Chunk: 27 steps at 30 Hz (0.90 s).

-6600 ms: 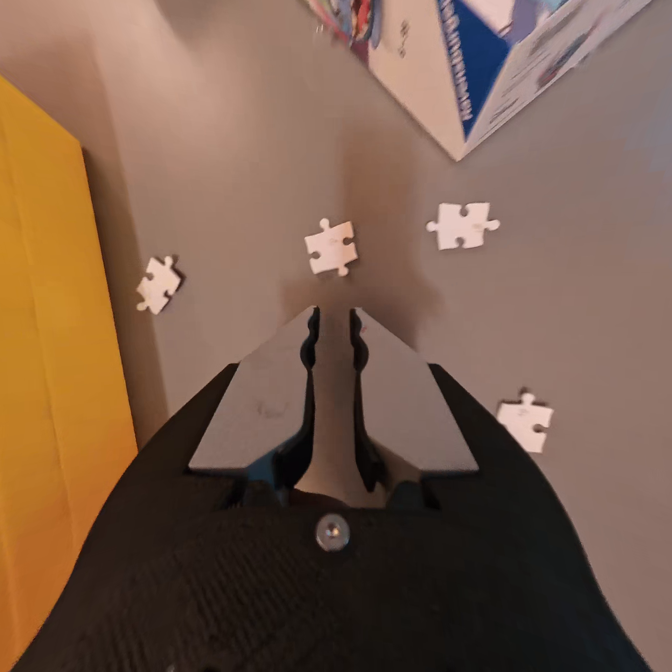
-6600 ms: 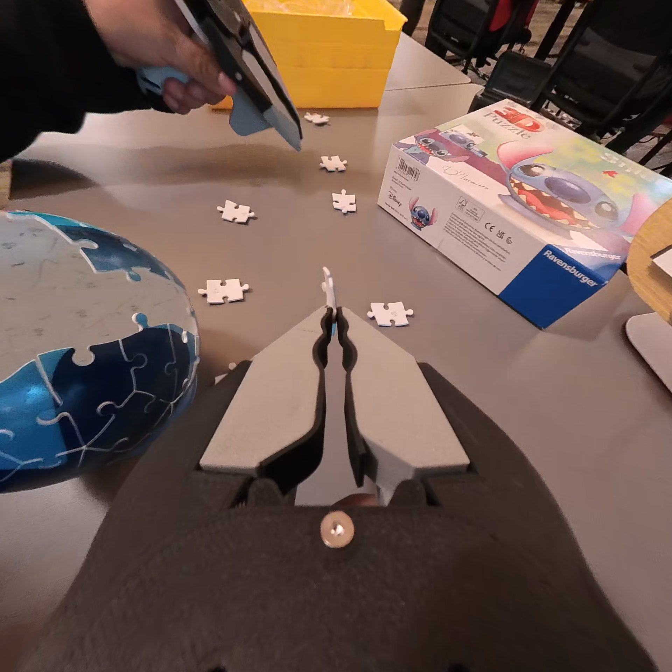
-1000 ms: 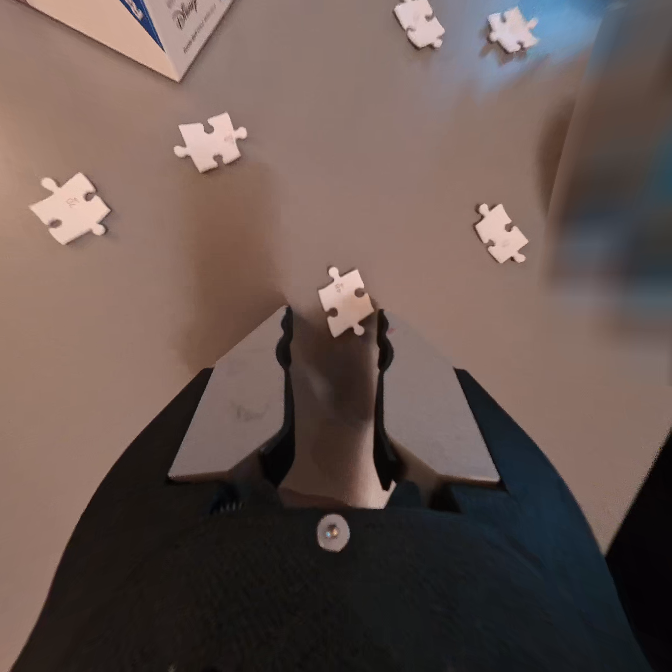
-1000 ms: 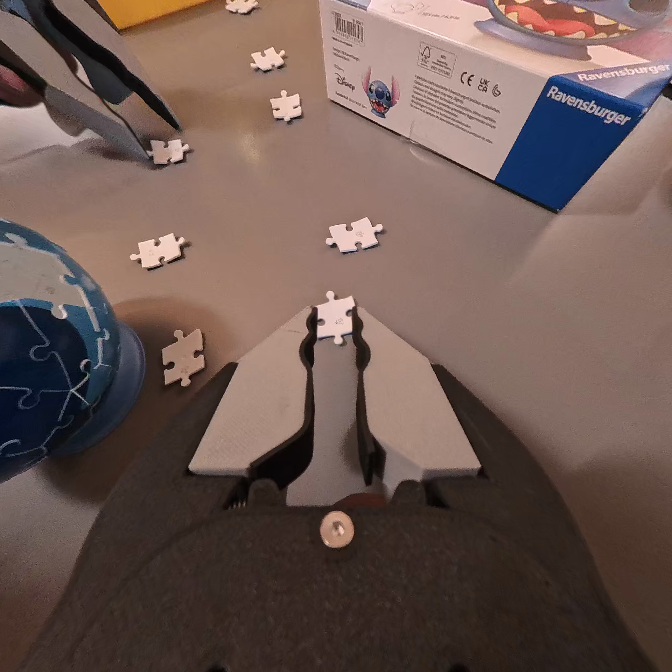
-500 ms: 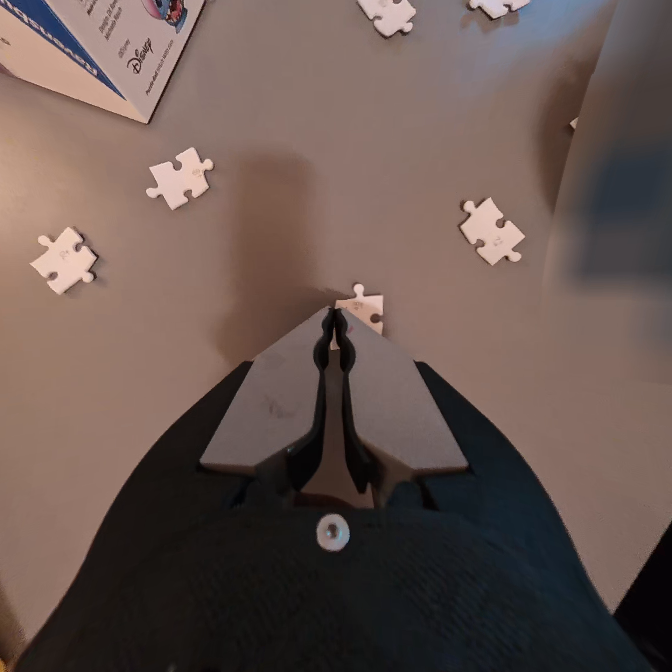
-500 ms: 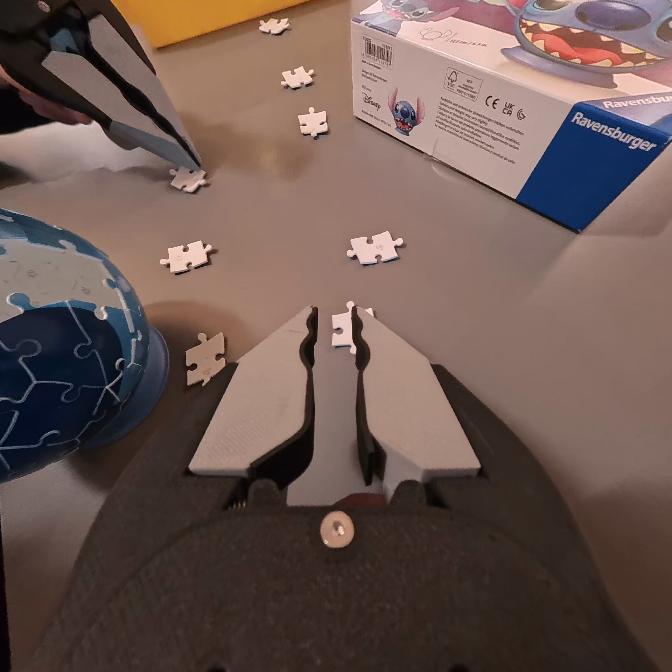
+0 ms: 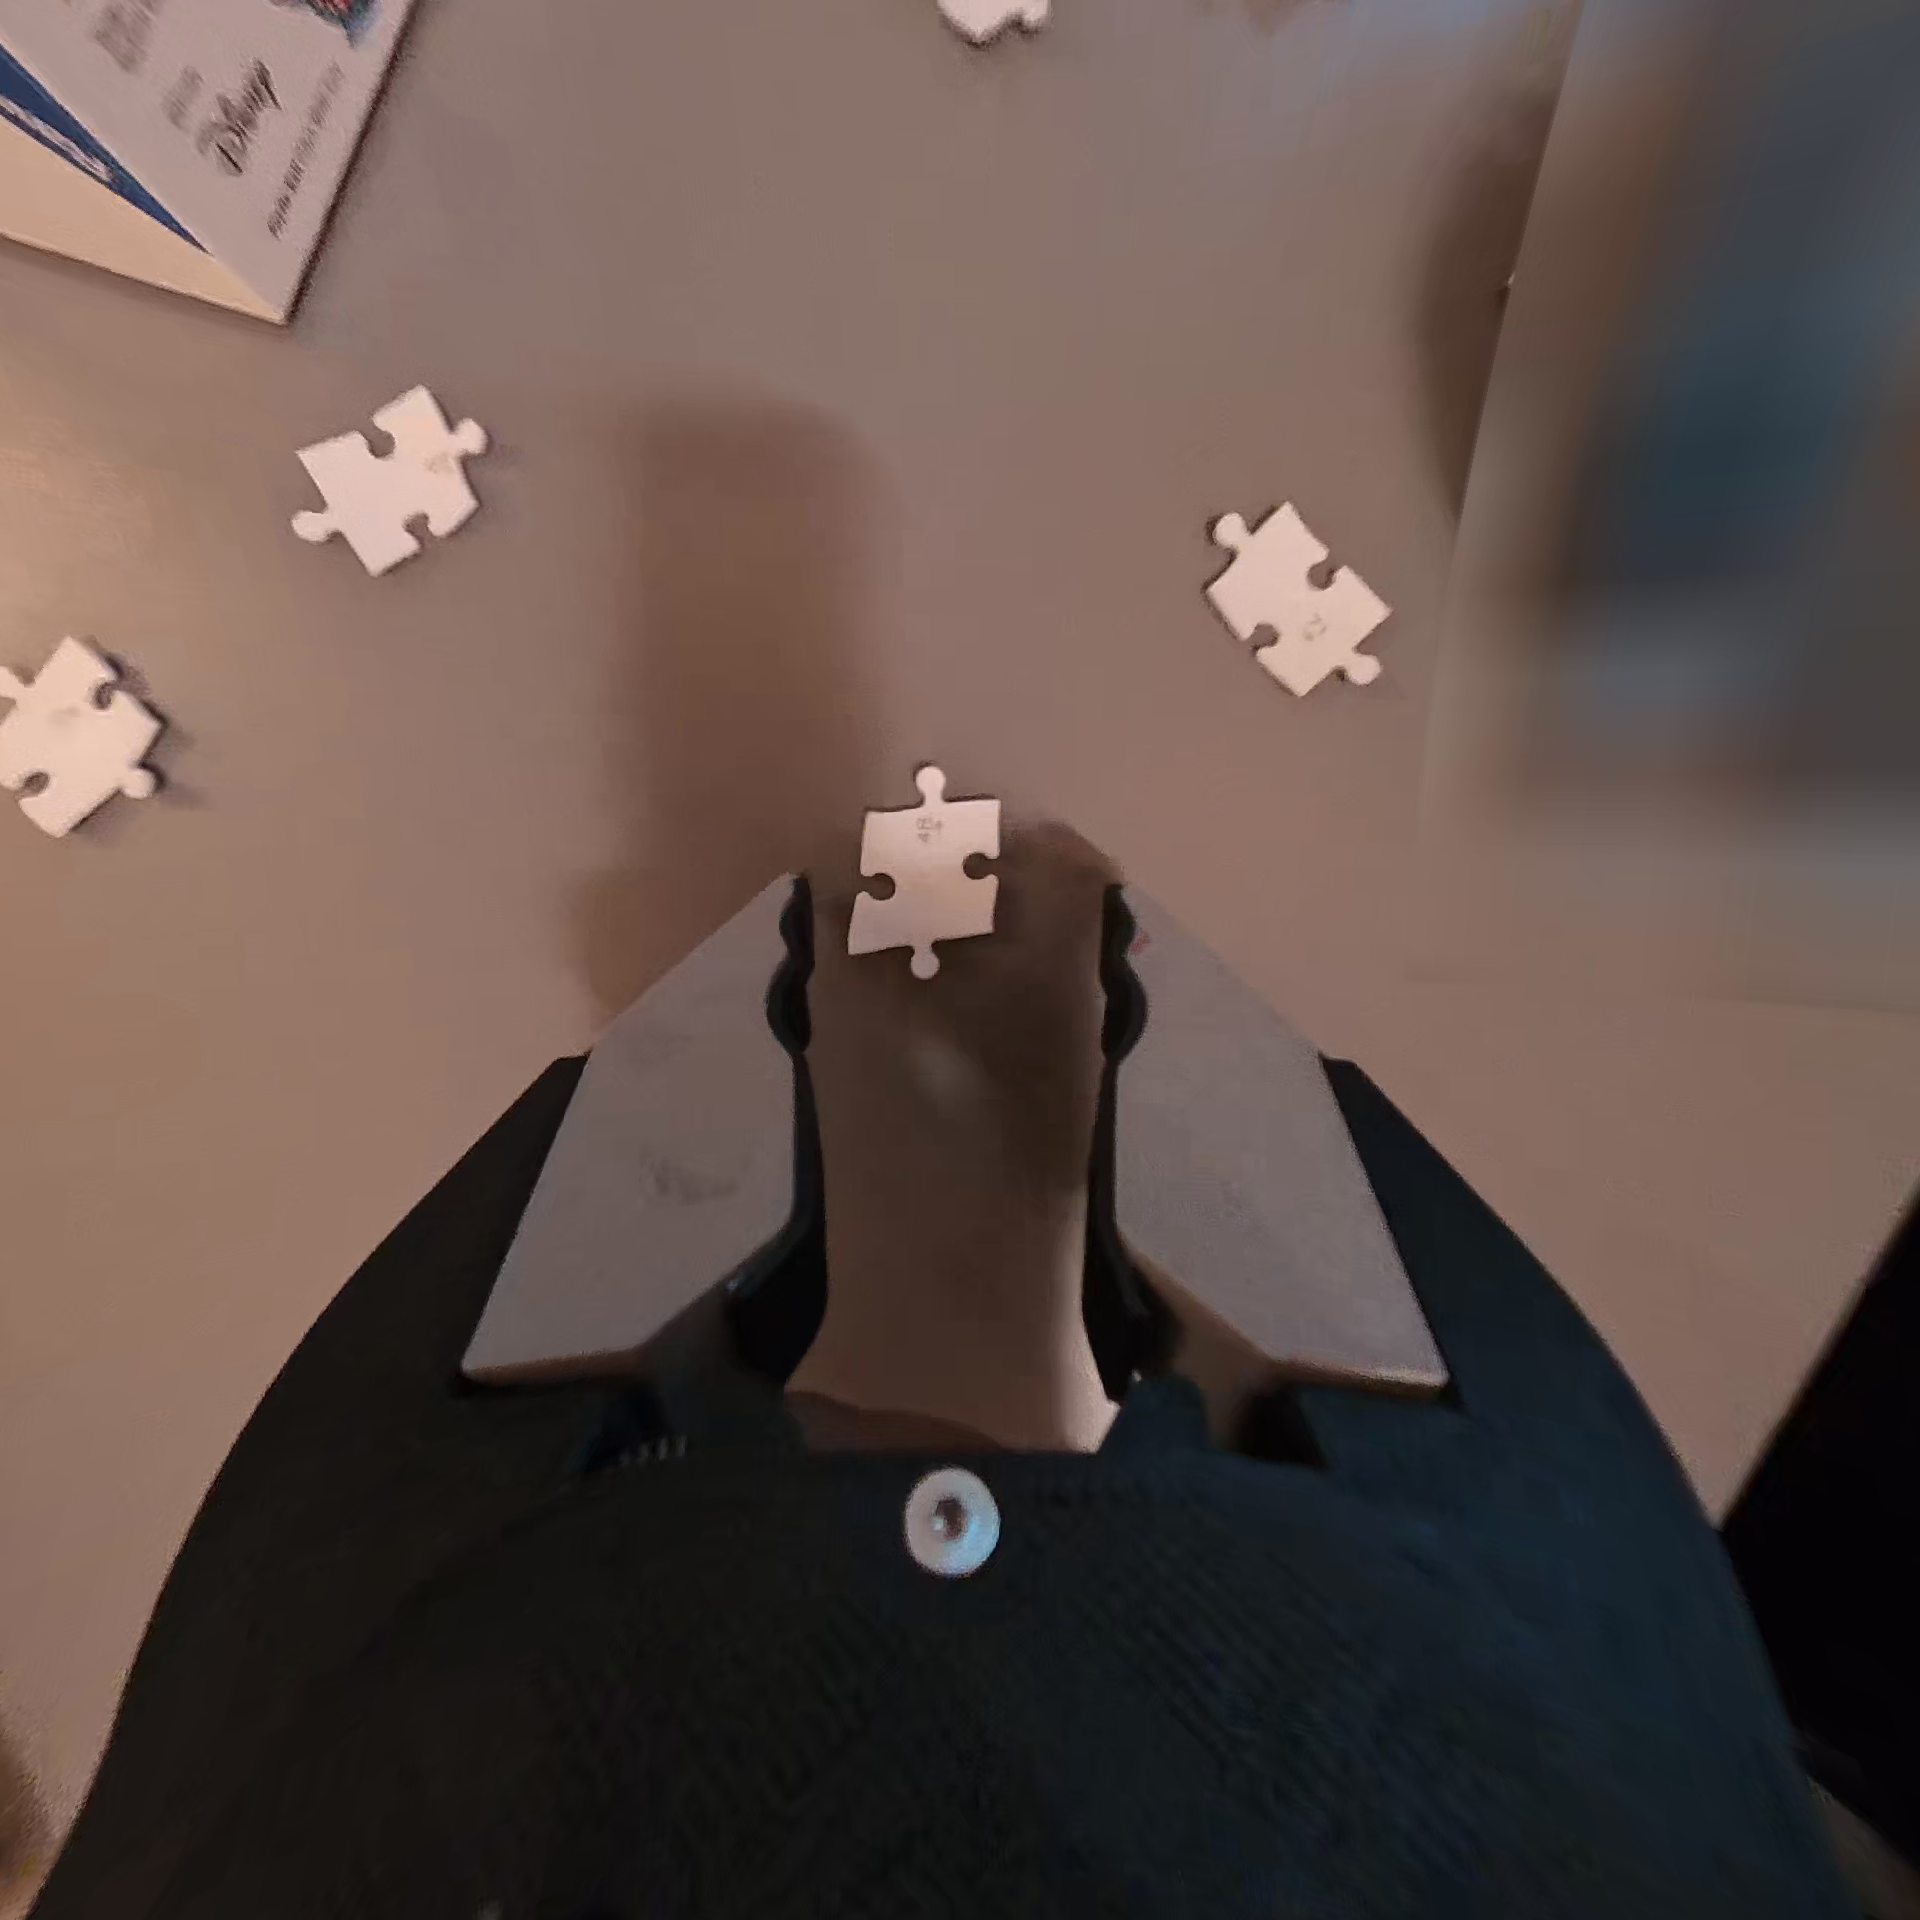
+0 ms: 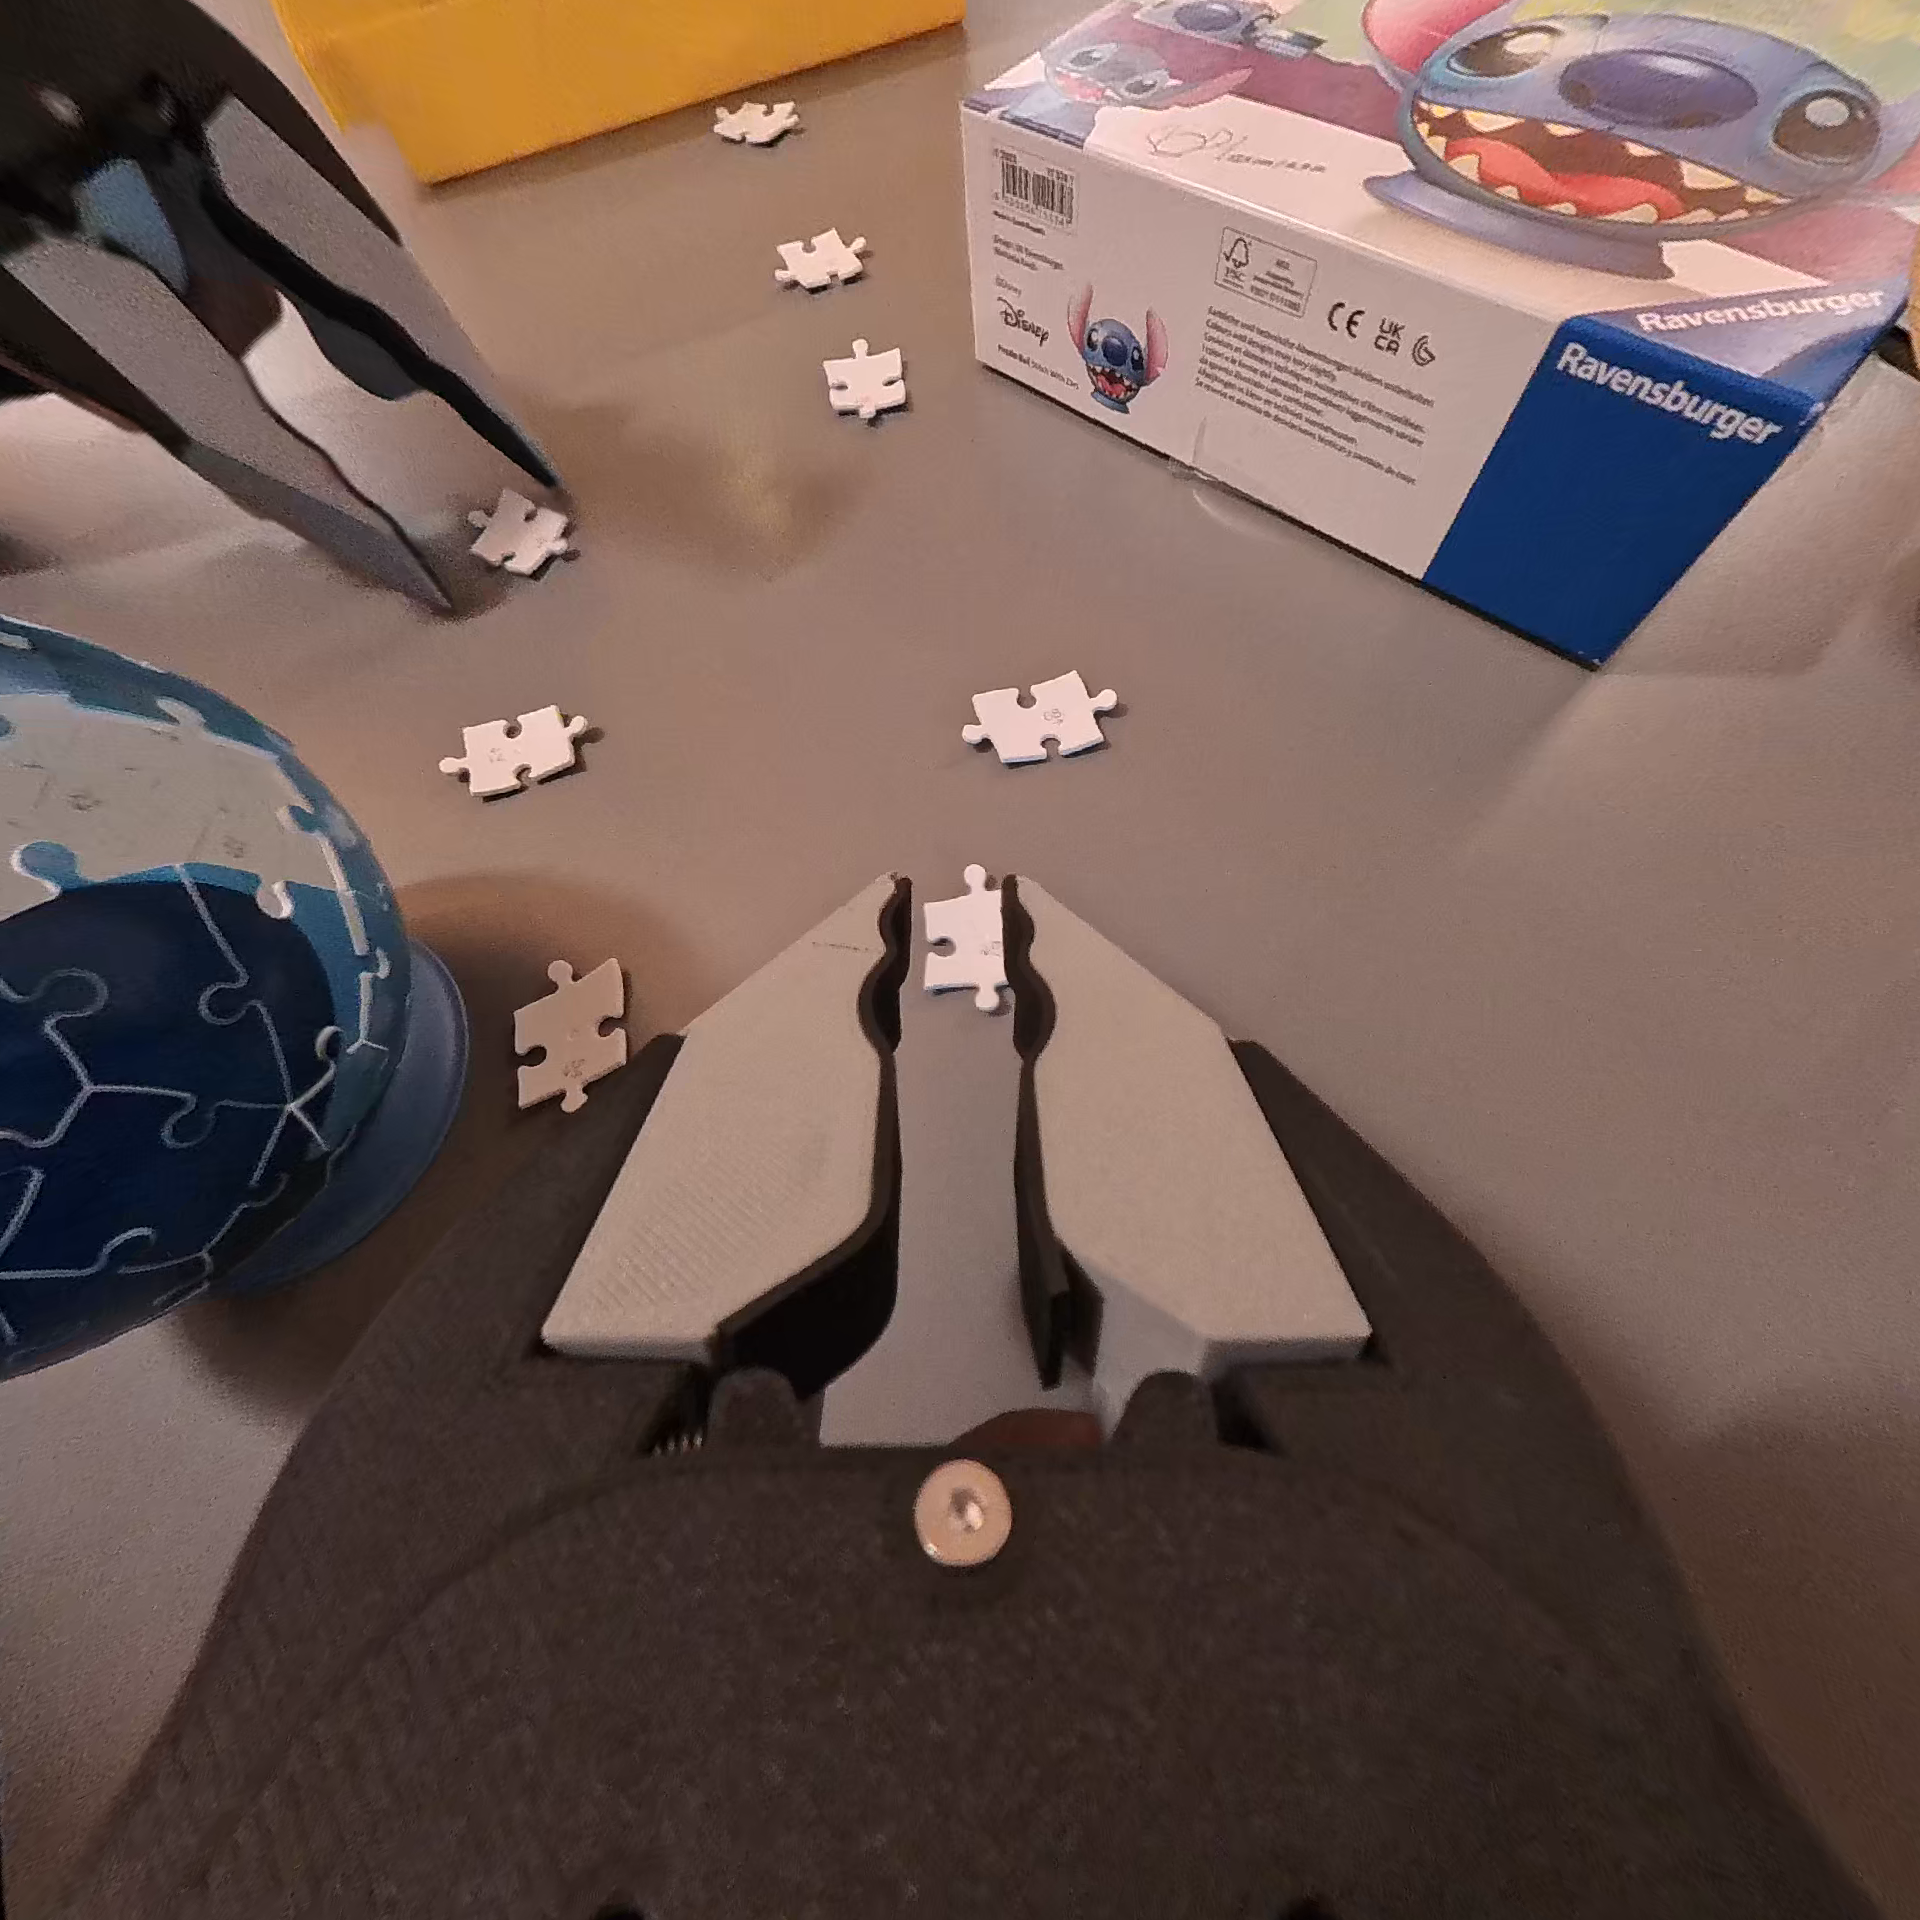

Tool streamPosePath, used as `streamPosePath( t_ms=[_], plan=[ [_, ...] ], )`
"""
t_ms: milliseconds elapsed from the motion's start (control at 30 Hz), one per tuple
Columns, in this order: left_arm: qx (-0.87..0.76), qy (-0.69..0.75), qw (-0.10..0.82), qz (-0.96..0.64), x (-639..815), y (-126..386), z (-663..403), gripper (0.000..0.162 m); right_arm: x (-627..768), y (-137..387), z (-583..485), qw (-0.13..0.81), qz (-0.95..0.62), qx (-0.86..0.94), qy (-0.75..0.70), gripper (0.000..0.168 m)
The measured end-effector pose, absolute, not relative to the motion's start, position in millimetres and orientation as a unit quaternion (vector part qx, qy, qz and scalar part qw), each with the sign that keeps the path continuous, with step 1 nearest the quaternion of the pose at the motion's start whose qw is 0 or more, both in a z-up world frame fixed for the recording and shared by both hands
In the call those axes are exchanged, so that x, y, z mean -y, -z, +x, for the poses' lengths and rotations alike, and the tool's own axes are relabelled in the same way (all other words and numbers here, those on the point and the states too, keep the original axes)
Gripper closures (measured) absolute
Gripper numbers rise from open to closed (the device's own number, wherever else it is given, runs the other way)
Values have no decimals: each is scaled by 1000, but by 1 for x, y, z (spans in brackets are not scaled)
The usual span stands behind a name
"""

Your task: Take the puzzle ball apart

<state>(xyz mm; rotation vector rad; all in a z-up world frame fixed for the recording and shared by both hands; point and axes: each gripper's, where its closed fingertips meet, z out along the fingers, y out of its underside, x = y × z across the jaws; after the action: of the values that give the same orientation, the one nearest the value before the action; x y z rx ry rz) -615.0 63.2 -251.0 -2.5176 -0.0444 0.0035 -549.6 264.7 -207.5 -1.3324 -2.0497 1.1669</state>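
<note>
While both tools hover low, the scene reads:
Left hand-held gripper [image 7: 951,904]: released, fingers spread around a loose white piece [image 7: 928,873] lying on the grey worktop [image 7: 935,312].
Right hand-held gripper [image 8: 956,894]: released, another white piece [image 8: 966,945] lying between its tips.
Puzzle ball [image 8: 177,987]: partly dismantled, on a blue stand near the worktop's left edge.
Puzzle box [image 8: 1455,343]: far right.

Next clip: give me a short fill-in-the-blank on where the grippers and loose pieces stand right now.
1. Both the left gripper and the right gripper have their jaws ____.
2. The loose puzzle pieces on the table lie with their ____ side up.
3. The puzzle ball sits to the ____ of the right gripper in its own view.
4. The tray at the far edge is ____.

Missing words: open; white; left; yellow
</note>
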Motion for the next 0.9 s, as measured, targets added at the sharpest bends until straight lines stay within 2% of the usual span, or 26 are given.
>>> streamPosePath(
  t_ms=[33, 67, 133, 200, 367, 500, 600, 733, 900],
  plan=[
    [15, -11, 304, -952, -65, 254, -617, 109, -264, 207, -549, 216, -479, 739, -421, 154],
    [19, -25, 310, -950, -66, 253, -622, 121, -264, 206, -549, 217, -478, 739, -422, 154],
    [24, -40, 310, -950, -66, 252, -630, 121, -263, 205, -549, 216, -476, 739, -425, 155],
    [20, -18, 312, -950, -66, 253, -626, 135, -261, 204, -548, 214, -474, 740, -426, 155],
    [5, -16, 317, -948, -68, 253, -625, 136, -252, 203, -546, 190, -465, 742, -444, 154],
    [-48, -111, 328, -937, -79, 246, -638, 136, -240, 196, -550, 148, -455, 741, -471, 155],
    [-104, -223, 379, -892, -107, 211, -646, 136, -223, 181, -552, 92, -438, 739, -502, 154],
    [-193, -301, 465, -810, -159, 156, -615, 136, -197, 153, -556, 46, -407, 728, -549, 153],
    [-267, -374, 490, -741, -189, 138, -589, 136, -187, 134, -556, 52, -391, 715, -577, 152]
  ],
)
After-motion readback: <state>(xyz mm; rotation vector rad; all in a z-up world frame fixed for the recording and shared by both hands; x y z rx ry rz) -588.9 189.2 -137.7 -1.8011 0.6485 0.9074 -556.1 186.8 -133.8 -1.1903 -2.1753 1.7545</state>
